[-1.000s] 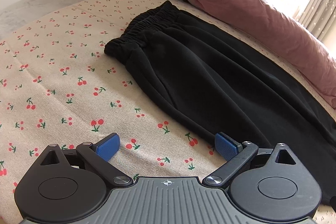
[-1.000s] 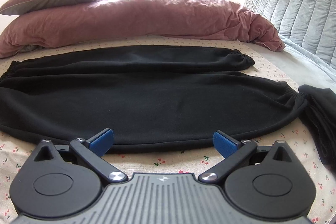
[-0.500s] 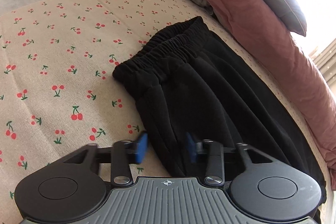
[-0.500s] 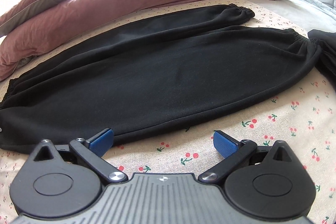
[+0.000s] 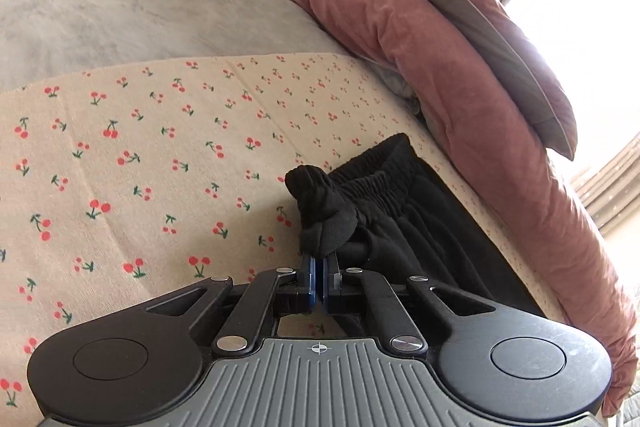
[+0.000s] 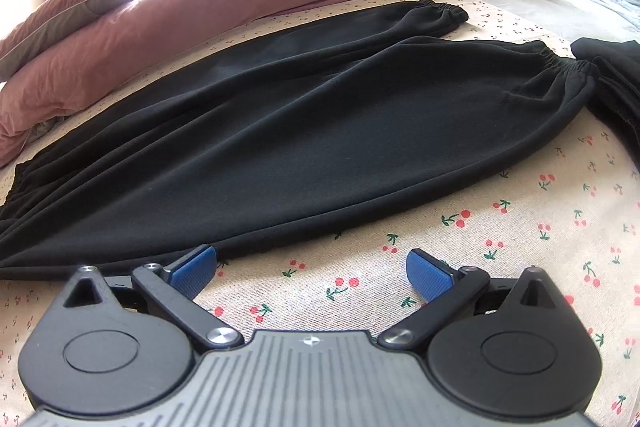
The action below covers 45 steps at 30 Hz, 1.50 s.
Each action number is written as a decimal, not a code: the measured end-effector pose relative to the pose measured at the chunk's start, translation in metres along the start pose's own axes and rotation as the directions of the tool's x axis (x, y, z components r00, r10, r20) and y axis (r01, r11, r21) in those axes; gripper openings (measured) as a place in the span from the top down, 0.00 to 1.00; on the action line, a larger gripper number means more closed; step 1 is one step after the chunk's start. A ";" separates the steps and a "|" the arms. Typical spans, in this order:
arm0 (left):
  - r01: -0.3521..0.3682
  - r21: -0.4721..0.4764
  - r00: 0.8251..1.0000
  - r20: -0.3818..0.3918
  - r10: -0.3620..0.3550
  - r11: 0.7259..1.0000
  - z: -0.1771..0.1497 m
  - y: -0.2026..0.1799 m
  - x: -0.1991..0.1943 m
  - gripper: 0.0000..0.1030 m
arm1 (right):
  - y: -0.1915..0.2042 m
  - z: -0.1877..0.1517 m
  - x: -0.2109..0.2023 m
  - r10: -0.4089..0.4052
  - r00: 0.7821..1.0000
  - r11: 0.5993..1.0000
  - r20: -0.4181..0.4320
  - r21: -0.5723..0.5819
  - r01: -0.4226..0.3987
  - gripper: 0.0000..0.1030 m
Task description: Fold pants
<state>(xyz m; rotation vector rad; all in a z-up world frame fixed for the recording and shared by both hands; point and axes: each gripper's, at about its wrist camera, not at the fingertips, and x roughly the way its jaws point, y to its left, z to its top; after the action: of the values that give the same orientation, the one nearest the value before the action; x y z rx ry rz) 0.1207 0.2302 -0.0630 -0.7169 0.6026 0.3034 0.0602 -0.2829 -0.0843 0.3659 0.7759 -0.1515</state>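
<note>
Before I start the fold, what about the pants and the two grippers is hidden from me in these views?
- Left wrist view: the legs of the pants are cut off behind the left gripper body; how much cloth sits between its shut pads is hidden.
- Right wrist view: the near waist corner is cut off at the left edge, so the left grip is unseen.
- Right wrist view: the dark garment runs off the right edge.

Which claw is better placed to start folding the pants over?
Probably the left claw: it is shut on the waistband corner of the pants, bunching the cloth. The right claw is open above the sheet, holding nothing.
</note>
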 end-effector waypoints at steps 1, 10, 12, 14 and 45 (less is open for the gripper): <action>-0.014 0.058 0.999 -0.034 0.016 0.998 -0.001 -0.004 0.008 0.97 | 0.000 0.000 0.001 0.002 1.000 1.000 -0.002 0.002 -0.002 0.11; -0.032 0.044 0.989 -0.140 0.038 0.998 -0.008 0.017 0.018 0.70 | -0.003 0.001 0.001 0.002 1.000 1.000 -0.007 0.031 -0.002 0.11; -0.024 0.066 0.992 -0.121 0.032 0.998 -0.006 0.021 0.009 0.56 | -0.004 0.001 0.000 0.008 1.000 0.999 -0.005 0.041 -0.008 0.11; 0.034 0.123 0.992 -0.123 -0.019 0.992 -0.002 0.023 -0.001 0.56 | 0.000 0.001 -0.001 0.015 1.000 0.999 -0.003 0.029 -0.015 0.11; 0.036 0.627 0.978 -0.181 0.101 0.778 0.057 -0.105 0.142 0.60 | 0.011 0.005 0.015 -0.053 0.999 0.995 -0.011 -0.083 0.052 0.11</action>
<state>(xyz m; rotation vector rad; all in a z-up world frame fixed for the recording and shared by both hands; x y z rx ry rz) 0.3035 0.2020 -0.0612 -0.0817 0.8590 0.0420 0.0770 -0.2744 -0.0885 0.2683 0.8029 -0.1654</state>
